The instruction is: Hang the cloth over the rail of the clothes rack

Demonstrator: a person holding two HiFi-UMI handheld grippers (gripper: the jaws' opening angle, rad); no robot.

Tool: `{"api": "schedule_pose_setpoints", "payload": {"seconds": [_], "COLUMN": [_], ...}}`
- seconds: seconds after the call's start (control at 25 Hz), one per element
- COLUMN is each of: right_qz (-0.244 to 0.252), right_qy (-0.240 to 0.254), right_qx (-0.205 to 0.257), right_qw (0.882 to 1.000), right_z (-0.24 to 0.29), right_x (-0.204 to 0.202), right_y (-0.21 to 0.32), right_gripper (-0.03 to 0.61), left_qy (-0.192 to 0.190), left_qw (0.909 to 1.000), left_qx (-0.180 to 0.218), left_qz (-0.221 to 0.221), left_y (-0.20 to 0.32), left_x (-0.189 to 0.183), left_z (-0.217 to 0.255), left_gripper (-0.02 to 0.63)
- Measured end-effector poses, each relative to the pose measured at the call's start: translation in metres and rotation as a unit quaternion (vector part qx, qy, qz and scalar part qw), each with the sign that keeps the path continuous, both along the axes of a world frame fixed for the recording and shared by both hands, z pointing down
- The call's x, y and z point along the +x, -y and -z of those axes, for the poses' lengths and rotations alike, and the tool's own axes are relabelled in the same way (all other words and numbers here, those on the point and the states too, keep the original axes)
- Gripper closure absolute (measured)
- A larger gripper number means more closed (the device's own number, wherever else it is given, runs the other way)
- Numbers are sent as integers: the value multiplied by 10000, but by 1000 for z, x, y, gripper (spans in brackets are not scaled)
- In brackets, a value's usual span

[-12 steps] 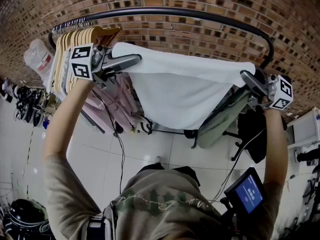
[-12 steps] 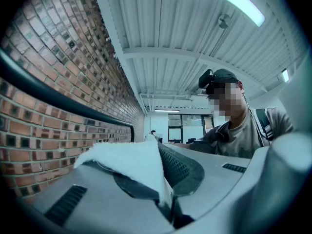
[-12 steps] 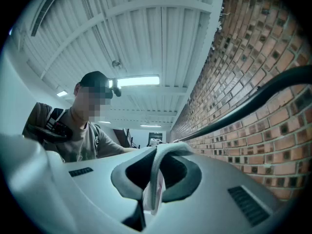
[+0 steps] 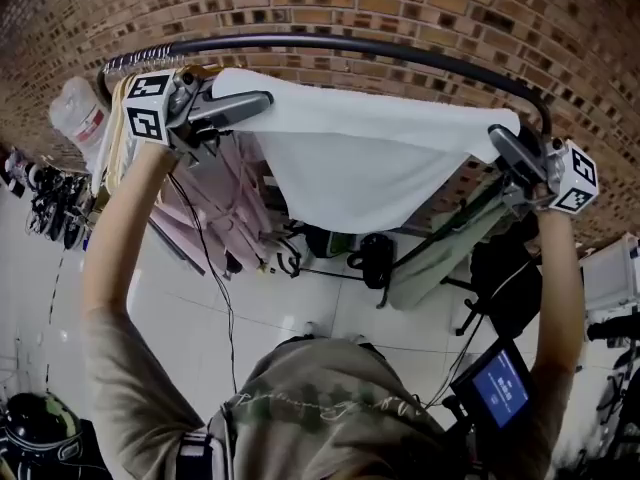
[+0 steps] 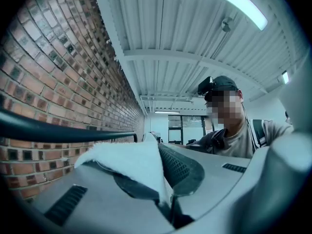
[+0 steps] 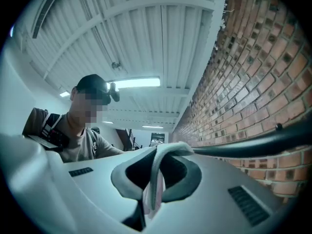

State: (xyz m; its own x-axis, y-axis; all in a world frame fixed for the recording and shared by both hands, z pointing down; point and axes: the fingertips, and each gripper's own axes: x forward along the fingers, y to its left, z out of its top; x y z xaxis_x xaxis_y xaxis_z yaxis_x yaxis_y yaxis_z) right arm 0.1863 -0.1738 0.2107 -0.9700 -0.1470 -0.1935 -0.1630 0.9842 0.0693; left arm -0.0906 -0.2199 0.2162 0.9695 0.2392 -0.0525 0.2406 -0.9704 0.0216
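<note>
Black curved rail [image 4: 400,50] with wooden hangers [image 4: 112,148] and pink garments [image 4: 215,200] at its left end.

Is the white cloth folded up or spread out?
Spread out: the white cloth stretches between the left gripper and right gripper, each shut on an edge, not yet over the rail.

left arm [image 4: 113,243] is raised overhead, nearly straight | left tool [image 4: 262,100] is held about level and pointed inward, jaws clamped on one corner of the cloth [image 4: 370,158] | right arm [image 4: 562,298] is raised overhead | right tool [image 4: 497,134] is tilted slightly upward and pointed inward, jaws pinched on the opposite corner
</note>
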Motion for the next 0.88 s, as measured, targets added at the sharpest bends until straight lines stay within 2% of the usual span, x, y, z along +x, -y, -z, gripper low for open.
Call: {"api": "schedule_pose_setpoints", "payload": {"seconds": [0.24,0.48,0.68,0.88], "right_qz": [245,37,-127,-307], "right_qy": [117,-337,-376,-574], "right_qx": [269,745,883,1215], "right_qw": [9993,9966,9953,9905], "right_z": [56,102,132,163], "right_x": [-1,-9,-10,-13], "right_y": [10,18,32,38], "right_gripper": [561,561,561,561], "left_qy": [-78,-58,-99,-89], "left_qw": [9997,9979,9964,9946], "left_qx": [244,631,816,999], "left_qz": [2,130,197,268], "left_y": [14,25,39,52], "left_x": [-2,-5,-5,-6], "left_z": [45,97,128,148], "left_gripper": [597,597,597,597]}}
